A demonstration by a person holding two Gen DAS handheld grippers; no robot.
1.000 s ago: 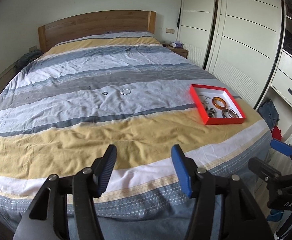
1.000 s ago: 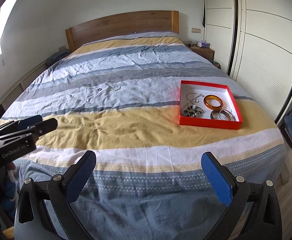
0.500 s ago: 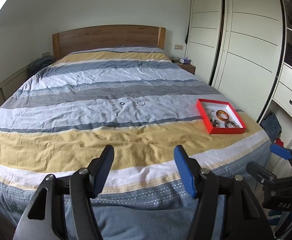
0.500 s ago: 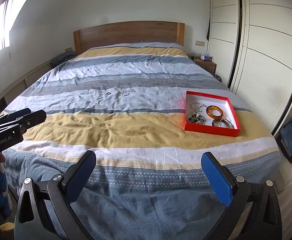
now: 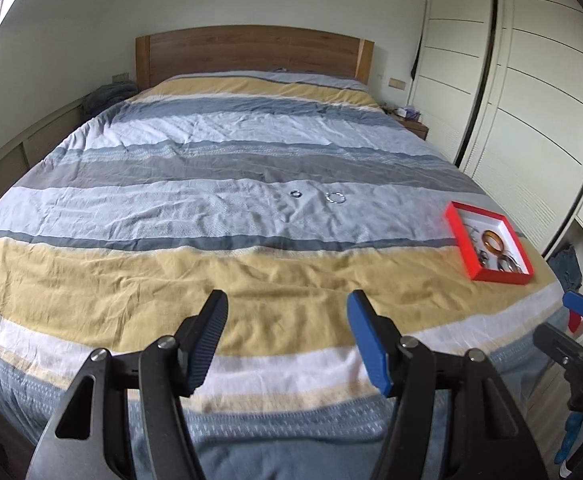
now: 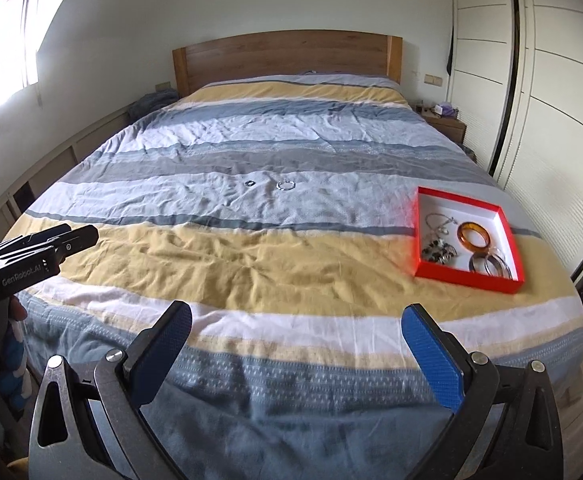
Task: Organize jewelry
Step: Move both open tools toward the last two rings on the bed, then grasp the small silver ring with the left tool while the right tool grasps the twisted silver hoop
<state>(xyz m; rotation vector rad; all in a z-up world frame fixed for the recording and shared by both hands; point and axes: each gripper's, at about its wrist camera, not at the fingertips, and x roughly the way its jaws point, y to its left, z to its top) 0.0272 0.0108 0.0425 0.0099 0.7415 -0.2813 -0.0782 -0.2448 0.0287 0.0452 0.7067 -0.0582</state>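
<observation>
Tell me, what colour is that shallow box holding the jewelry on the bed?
The box is red outside and white inside; the right wrist view shows it best.

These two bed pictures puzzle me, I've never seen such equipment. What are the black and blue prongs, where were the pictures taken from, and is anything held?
No robot here: a person holds one pair of tongs in each hand, each carrying a camera looking along its fingers. One picture looks past the left tongs, the other past the right tongs. Both are open and empty; the left has just been opening. On the striped bedspread lie a small ring and a larger ring, apart from a red tray of bangles and other jewelry.
</observation>
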